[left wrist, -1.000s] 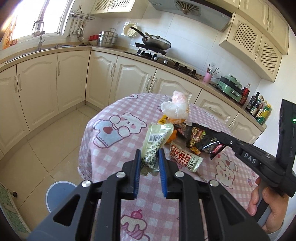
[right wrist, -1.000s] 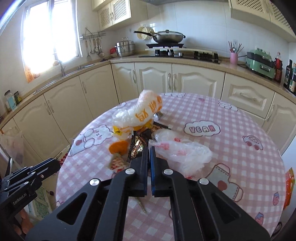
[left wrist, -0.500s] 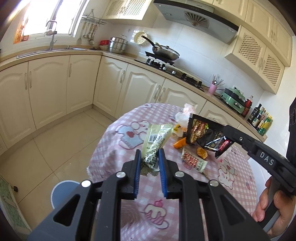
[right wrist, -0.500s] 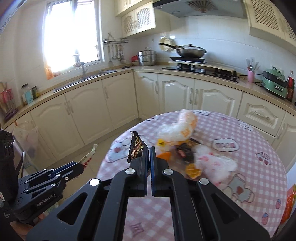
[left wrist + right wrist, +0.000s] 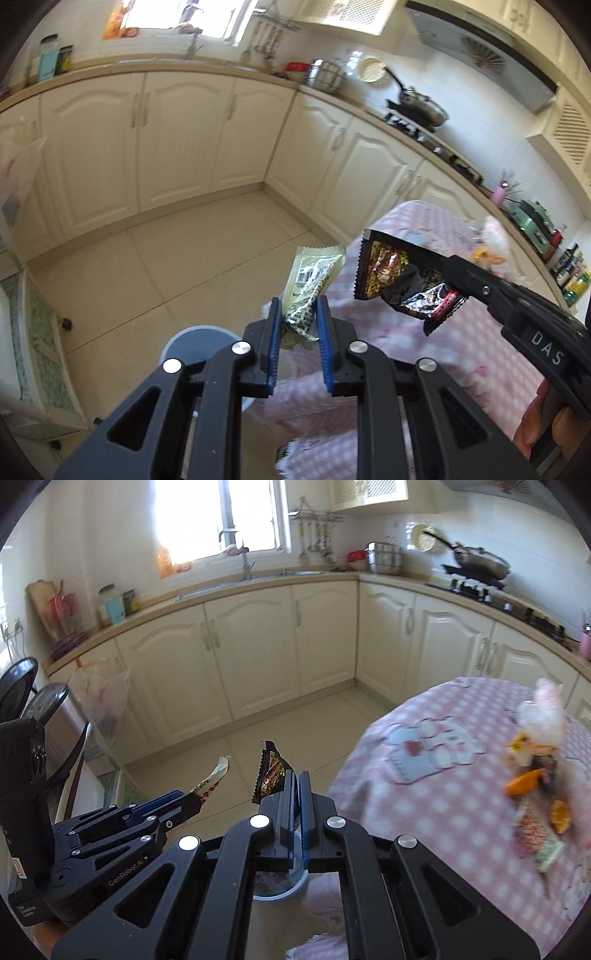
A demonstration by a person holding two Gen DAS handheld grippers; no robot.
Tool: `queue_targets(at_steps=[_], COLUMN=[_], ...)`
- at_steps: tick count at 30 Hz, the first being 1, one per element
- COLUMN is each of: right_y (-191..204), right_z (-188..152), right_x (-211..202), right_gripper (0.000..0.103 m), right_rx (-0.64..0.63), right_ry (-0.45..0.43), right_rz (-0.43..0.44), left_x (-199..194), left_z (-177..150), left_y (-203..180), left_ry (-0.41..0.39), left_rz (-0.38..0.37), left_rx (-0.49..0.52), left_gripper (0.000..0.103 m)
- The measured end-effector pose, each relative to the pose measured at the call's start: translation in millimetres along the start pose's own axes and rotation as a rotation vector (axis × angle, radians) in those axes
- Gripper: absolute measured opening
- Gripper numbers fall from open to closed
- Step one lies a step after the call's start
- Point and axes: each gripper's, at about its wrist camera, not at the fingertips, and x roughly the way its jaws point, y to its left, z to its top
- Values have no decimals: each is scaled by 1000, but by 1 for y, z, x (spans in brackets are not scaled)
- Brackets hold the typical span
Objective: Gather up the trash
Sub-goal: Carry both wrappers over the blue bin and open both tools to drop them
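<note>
A: What do the left gripper's (image 5: 298,317) fingers have?
B: They are clamped on the pale green wrapper (image 5: 309,284), which stands up between the blue pads, out over the floor just off the near-left edge of the table (image 5: 417,332).
A: And the right gripper (image 5: 297,786)?
B: Its fingers are pressed tight on the dark snack wrapper (image 5: 270,775), which sticks up to the left of the tips.
A: What lies beneath?
B: A round grey bin (image 5: 192,341) sits on the tiles under both grippers.
A: Further out?
B: On the pink checked tablecloth (image 5: 443,786) to the right lie orange peel (image 5: 523,782), a small wrapper (image 5: 537,840) and a plastic bag (image 5: 543,716).
</note>
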Motion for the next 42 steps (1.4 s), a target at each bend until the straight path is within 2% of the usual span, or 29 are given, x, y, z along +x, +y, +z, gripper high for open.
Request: queue_targets(at_steps=[5, 9, 11, 12, 13, 24, 35, 38, 39, 41, 42], right_y=[26, 35, 36, 36, 35, 37, 43, 44, 44, 44, 43], right_z=[-6, -9, -10, -10, -11, -20, -10, -5, -3, -1, 0], right_x=[51, 83, 93, 96, 99, 112, 116, 120, 120, 119, 117], right_gripper=[2, 2, 2, 2, 2, 2, 2, 8, 13, 30, 31], right_rx=[-17, -21, -18, -18, -18, -23, -21, -10, -3, -3, -4], right_ry=[66, 107, 123, 128, 133, 174, 162, 157, 152, 143, 139], right_rz=[46, 57, 57, 54, 53, 47, 84, 108, 112, 105, 104], left_x=[28, 53, 62, 65, 66, 68, 60, 56, 55, 51, 50], left_z=[-2, -2, 0, 1, 0, -10, -7, -5, -4, -2, -1], left_y=[44, 66, 74, 76, 77, 83, 90, 91, 90, 87, 85], left_ry=[46, 87, 92, 90, 89, 106, 91, 79, 74, 65, 64], left_rz=[72, 97, 117, 119, 120, 123, 142, 145, 145, 144, 144], left_rx=[-47, -74, -96, -102, -106, -125, -157, -167, -165, -156, -151], left_gripper=[18, 22, 31, 43, 51, 52, 52, 54, 56, 56, 56])
